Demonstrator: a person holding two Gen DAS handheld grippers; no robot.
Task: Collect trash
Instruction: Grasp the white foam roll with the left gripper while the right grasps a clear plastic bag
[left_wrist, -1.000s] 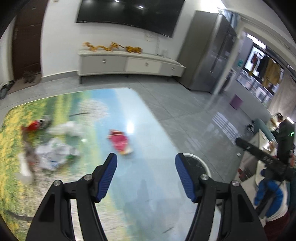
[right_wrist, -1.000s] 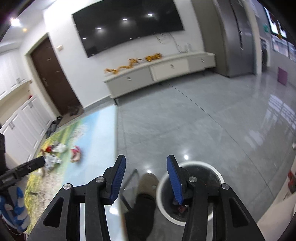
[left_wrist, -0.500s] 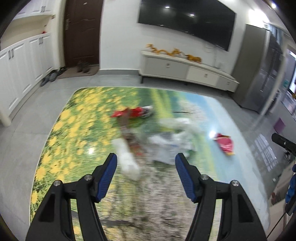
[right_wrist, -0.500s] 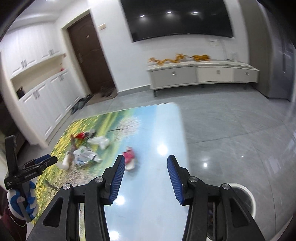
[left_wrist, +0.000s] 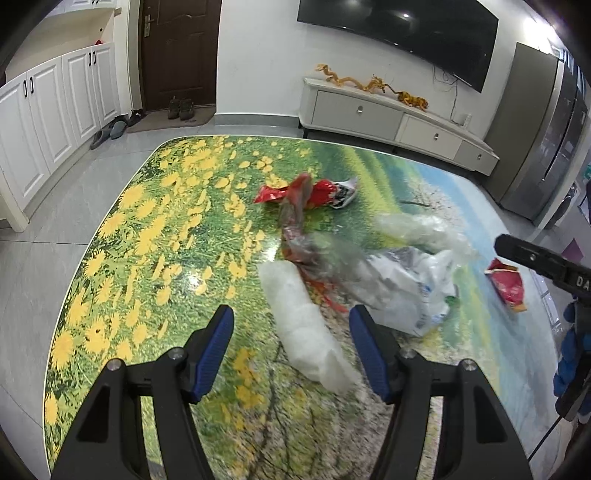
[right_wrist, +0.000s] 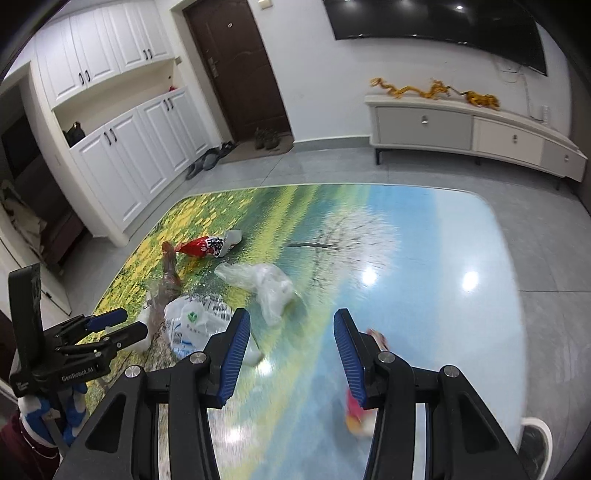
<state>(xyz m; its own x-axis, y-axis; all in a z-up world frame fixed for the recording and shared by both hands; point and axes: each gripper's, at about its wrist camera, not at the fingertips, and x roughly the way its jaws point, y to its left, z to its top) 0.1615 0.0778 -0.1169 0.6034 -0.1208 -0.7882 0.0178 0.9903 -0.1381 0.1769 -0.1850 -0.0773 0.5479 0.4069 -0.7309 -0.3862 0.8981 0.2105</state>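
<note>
Trash lies on a table (left_wrist: 166, 221) printed with a flower meadow. My left gripper (left_wrist: 291, 332) is open just above a crumpled white plastic wrap (left_wrist: 306, 325), which shows between its blue pads without touching them. Beyond lie a brownish clear wrapper (left_wrist: 295, 229), a red snack bag (left_wrist: 314, 192), a printed white bag (left_wrist: 406, 291), a clear plastic bag (left_wrist: 424, 232) and a small red packet (left_wrist: 508, 284). My right gripper (right_wrist: 291, 332) is open and empty over the table's blue part (right_wrist: 424, 258). The small red packet (right_wrist: 354, 417) is half hidden behind its right finger. The left gripper (right_wrist: 129, 323) appears at that view's left.
A white round bin (right_wrist: 535, 439) stands on the floor off the table's near right corner. A low TV cabinet (right_wrist: 461, 129) lines the far wall. White cupboards (left_wrist: 55, 110), a dark door and shoes are at the far left. A blue-gloved hand (left_wrist: 572, 354) holds the right tool.
Both views have swung left, away from the floor and bin, onto the trash pile. Both grippers have come lower and nearer the table. Their jaws keep the same width.
</note>
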